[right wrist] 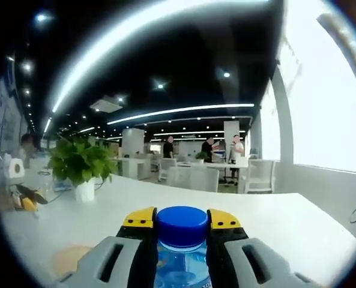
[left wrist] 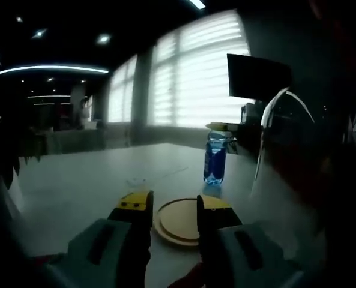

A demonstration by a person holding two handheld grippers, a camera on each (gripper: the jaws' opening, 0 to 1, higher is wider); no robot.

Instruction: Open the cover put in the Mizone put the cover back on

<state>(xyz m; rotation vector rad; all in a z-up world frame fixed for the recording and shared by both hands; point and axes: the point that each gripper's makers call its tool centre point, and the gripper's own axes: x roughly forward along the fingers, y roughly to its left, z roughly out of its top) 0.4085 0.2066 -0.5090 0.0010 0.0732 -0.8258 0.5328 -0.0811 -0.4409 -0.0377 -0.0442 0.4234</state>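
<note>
The right gripper (right wrist: 182,227) is clamped on the bottle (right wrist: 182,252) just under its blue cap (right wrist: 182,223), while the left gripper (left wrist: 174,207) hangs open above the round wooden cover (left wrist: 179,221), so carry the bottle upright and steady.

A clear plastic Mizone bottle with a blue label (left wrist: 215,159) stands upright on the pale surface (left wrist: 93,186), well beyond a round, flat wooden cover (left wrist: 179,221) that lies on the surface. In the right gripper view, the bottle's round blue screw cap (right wrist: 182,225) is on, seen close up, with the clear neck and bluish liquid below it, between the yellow-tipped jaws of the right hand-held gripper (right wrist: 182,219).
</note>
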